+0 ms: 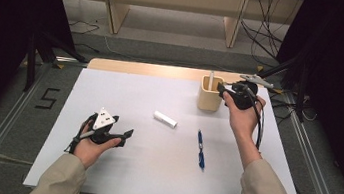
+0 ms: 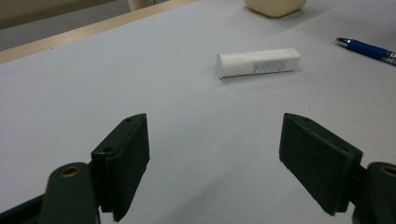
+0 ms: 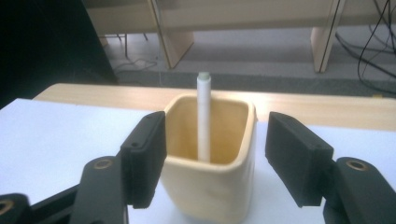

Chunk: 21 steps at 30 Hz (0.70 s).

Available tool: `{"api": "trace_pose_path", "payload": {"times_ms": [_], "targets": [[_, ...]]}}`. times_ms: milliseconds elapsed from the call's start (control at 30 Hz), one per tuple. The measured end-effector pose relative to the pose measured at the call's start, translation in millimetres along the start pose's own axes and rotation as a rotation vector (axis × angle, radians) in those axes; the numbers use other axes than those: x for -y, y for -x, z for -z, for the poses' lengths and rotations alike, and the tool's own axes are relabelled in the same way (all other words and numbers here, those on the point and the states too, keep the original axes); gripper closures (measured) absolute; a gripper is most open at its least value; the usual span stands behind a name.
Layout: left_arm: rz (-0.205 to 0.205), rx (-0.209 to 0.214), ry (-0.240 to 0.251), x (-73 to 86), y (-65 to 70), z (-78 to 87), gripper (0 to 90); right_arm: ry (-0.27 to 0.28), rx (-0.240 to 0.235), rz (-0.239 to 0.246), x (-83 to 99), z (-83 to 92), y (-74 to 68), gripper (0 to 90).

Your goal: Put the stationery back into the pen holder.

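It looks like a tidying job: loose items go into the beige pen holder (image 1: 209, 96) at the far side of the bench (image 1: 115, 170). A white pen (image 3: 203, 116) stands inside it already. The right hand-held gripper (image 3: 212, 154) hovers at the holder, jaws spread, holding nothing. The left hand-held gripper (image 2: 215, 163) is wide open and empty, facing the white tube (image 2: 258, 62); the blue pen (image 1: 201, 149) lies nearby. The next move is probably to close on the tube.
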<state>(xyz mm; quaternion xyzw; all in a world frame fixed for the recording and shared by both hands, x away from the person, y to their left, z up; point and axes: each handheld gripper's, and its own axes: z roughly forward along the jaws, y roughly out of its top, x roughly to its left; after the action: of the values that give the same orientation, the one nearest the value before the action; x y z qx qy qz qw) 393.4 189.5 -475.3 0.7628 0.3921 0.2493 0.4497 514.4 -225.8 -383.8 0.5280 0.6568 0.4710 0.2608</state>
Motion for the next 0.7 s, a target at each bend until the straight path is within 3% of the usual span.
{"api": "trace_pose_path", "payload": {"times_ms": [200,700], "targets": [[-0.004,0.001,-0.004,0.0,0.5,0.0,24.4,-0.033,-0.014,-0.004,7.5,6.9,-3.5,42.6],[-0.007,0.0,-0.007,0.9,1.0,-0.7,24.4,-0.174,-0.062,0.0,35.9,18.5,-16.7,51.2]]}}
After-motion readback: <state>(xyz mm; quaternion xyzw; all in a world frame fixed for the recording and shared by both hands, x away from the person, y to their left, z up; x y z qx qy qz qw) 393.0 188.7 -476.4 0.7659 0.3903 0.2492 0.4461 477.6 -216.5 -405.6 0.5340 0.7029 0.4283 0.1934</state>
